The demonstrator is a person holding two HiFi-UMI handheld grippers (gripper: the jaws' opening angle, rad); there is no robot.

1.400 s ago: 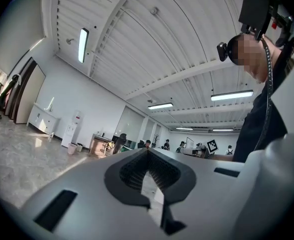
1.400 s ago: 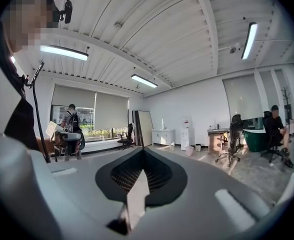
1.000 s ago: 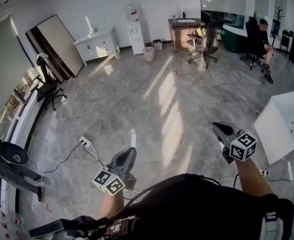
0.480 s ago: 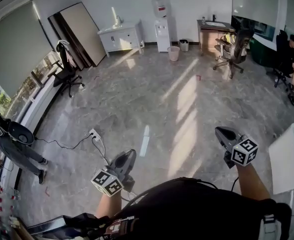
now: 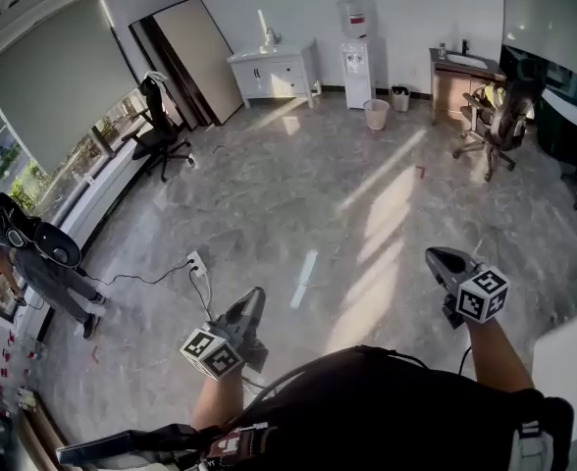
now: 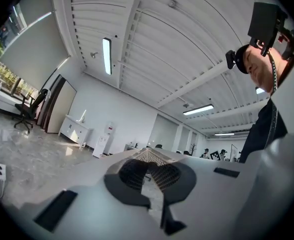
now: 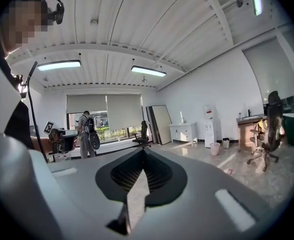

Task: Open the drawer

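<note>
You hold both grippers out level before your chest, well apart from each other, over the bare grey marble floor (image 5: 298, 194). Your left gripper (image 5: 257, 294) is near and left of middle. In the left gripper view its jaws are pressed together at the tips with nothing between them. Your right gripper (image 5: 434, 255) is near and to the right. In its own view its jaws are likewise pressed together and pinch nothing. The piece that matters for your task, the white cabinet (image 5: 272, 74), stands against the far wall, well apart from both grippers. Its front panels are too small here to tell drawers from doors. Just right of it stands a water dispenser (image 5: 355, 45). Further right there is a pale waste bin (image 5: 377, 114) on the floor, then a wooden desk (image 5: 457, 78) with a grey office chair (image 5: 499, 111) beside it. Left of the cabinet a large board (image 5: 198, 55) leans on the wall, and a black office chair (image 5: 159, 130) sits near the windows. At the far left edge a person with a backpack (image 5: 35, 263) stands by the window sill. A white power strip (image 5: 198, 263) with its cable lies on the floor between that person and your left gripper. The corner of a white piece of furniture (image 5: 573, 356) shows at the near right edge.
</note>
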